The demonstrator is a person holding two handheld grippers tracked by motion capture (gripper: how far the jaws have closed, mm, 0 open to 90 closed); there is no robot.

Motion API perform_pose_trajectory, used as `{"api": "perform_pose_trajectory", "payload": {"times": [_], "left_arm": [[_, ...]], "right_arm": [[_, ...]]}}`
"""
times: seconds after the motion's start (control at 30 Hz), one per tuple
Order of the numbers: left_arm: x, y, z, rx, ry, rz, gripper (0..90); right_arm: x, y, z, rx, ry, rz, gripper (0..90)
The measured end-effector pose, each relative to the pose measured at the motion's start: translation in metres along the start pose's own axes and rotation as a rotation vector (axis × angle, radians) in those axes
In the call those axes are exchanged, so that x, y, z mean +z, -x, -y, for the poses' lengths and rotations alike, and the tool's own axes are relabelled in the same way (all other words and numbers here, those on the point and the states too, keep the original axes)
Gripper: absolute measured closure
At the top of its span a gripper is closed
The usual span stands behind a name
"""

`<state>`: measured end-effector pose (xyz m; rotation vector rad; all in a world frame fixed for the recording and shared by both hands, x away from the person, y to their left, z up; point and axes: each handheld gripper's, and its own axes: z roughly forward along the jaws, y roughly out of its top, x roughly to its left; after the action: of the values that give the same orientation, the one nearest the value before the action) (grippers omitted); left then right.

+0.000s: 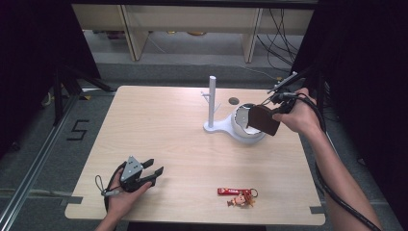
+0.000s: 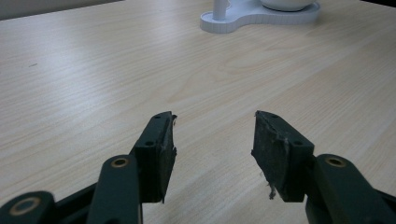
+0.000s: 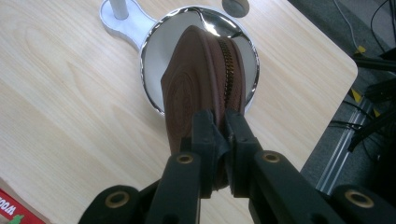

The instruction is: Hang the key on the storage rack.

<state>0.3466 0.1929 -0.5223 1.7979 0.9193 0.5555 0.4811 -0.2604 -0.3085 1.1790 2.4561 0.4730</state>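
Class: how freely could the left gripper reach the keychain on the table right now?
Probably freely. The left gripper is open and holds nothing, and only bare table lies between it and the keychain near the front edge.

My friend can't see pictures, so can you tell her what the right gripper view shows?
The right gripper pinches the edge of a brown zipped pouch and holds it above a shiny round bowl on a white stand. Under them is a light wooden table, with a dark floor and cables past its edge.
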Motion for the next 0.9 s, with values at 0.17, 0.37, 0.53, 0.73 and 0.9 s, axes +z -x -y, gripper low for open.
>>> {"api": "perform_pose_trajectory", "payload": {"times": [0.17,0.37,0.53,0.73,0.9], "left_arm": [[0.0,0.0,0.0,0.0,0.001,0.001,47.3],[0.0,0.0,0.0,0.001,0.001,0.001,47.3],[0.0,0.0,0.0,0.002,0.0,0.002,47.3],[0.0,0.0,0.0,0.002,0.0,0.002,47.4],[-0.001,0.001,0.0,0.004,-0.006,-0.003,47.3]], "right_arm": [[0.003,-0.001,-0.003,-0.009,-0.002,0.006,84.6],[0.006,-0.003,-0.006,-0.016,-0.007,0.004,84.6],[0.008,-0.004,-0.009,-0.018,-0.009,0.009,84.6],[0.012,-0.004,-0.011,-0.023,-0.013,0.0,84.6],[0.014,-0.004,-0.013,-0.023,-0.017,-0.005,84.6]]}}
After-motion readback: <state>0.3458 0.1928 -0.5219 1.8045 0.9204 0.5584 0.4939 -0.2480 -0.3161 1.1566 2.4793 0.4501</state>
